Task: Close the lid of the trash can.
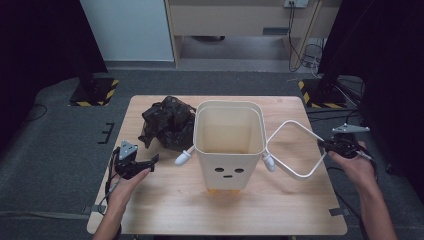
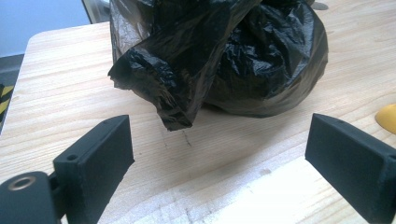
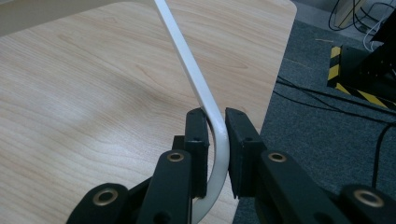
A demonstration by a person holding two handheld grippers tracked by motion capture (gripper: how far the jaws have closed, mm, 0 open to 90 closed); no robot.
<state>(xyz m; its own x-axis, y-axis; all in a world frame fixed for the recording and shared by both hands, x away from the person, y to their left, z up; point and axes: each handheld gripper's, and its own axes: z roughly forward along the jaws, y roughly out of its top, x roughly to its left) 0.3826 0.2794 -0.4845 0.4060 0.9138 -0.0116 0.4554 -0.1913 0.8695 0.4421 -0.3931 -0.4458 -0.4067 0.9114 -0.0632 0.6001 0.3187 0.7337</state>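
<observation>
At centre frame the white bin (image 1: 229, 145) stands on the table (image 1: 280, 210); its handle (image 1: 300, 150) swings right, pinched at the bend by the right gripper (image 1: 334, 146). Lower left, the left gripper (image 1: 150, 164) gapes, seemingly just short of the black bag (image 1: 167, 122)

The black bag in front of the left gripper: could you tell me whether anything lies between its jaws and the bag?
Nothing visible does. The left gripper is open, and between it and the black bag there is just bare table. The bin stands off to the bag's side, not in the way.
</observation>
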